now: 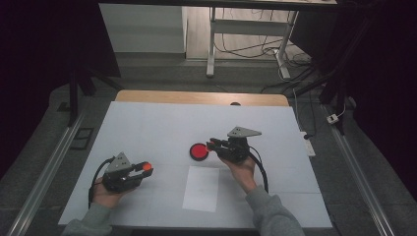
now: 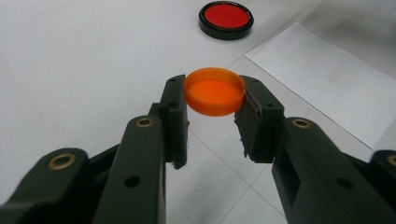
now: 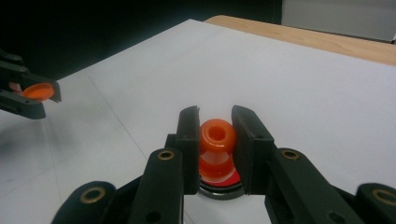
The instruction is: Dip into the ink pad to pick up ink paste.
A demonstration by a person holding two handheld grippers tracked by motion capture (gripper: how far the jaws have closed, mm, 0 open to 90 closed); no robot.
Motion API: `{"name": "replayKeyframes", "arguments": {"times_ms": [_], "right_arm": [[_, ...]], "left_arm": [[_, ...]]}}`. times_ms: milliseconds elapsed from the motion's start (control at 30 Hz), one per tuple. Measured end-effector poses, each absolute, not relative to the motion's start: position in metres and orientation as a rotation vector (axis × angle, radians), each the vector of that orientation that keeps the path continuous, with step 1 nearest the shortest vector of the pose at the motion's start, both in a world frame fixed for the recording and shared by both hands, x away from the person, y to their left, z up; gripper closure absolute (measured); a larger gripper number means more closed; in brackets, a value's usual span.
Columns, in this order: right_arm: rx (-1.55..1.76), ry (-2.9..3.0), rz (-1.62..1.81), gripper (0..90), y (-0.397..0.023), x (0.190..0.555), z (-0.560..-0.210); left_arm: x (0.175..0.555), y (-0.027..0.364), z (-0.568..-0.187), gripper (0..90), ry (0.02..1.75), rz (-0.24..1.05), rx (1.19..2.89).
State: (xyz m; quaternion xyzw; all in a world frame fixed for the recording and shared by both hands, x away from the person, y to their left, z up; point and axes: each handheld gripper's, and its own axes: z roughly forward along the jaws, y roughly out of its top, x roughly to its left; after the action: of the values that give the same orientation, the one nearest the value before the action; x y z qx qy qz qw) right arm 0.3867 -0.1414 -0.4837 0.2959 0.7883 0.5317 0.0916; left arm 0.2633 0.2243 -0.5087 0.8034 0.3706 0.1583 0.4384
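A white worktop point(image 1: 147, 128) spans the middle of the frame, a paper sheet point(image 1: 202, 188) low at centre. Just above it sits a black-rimmed red dish point(image 1: 197, 152); over it the right gripper point(image 3: 215, 135) fingers clamp an orange spool point(image 3: 216, 140). Lower left, the left gripper point(image 2: 215, 100) fingers pinch an orange cap point(image 2: 214, 90).

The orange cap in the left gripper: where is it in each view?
High view: orange cap at lower left, at the left gripper's tip.
Left gripper view: centre, clamped between the jaws.
Right gripper view: far left edge.
Shared landmark: the red dish.
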Motion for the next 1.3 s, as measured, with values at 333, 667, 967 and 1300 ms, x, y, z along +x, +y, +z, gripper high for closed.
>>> {"name": "replayKeyframes", "arguments": {"times_ms": [333, 667, 967, 1300], "right_arm": [[0.894, 2.352, 1.573, 72.5, -0.130, 0.396, -0.489], [0.894, 2.383, 1.515, 72.5, -0.118, 0.403, -0.498], [0.900, 2.401, 1.470, 72.5, -0.110, 0.411, -0.509], [0.902, 2.408, 1.437, 72.4, -0.108, 0.413, -0.515]], "left_arm": [[0.263, 0.223, -0.509, 64.6, 0.915, 0.390, 2.003], [0.264, 0.223, -0.509, 64.6, 0.914, 0.388, 2.003], [0.264, 0.224, -0.509, 64.6, 0.913, 0.389, 1.999], [0.264, 0.224, -0.509, 64.6, 0.912, 0.388, 1.999]]}}
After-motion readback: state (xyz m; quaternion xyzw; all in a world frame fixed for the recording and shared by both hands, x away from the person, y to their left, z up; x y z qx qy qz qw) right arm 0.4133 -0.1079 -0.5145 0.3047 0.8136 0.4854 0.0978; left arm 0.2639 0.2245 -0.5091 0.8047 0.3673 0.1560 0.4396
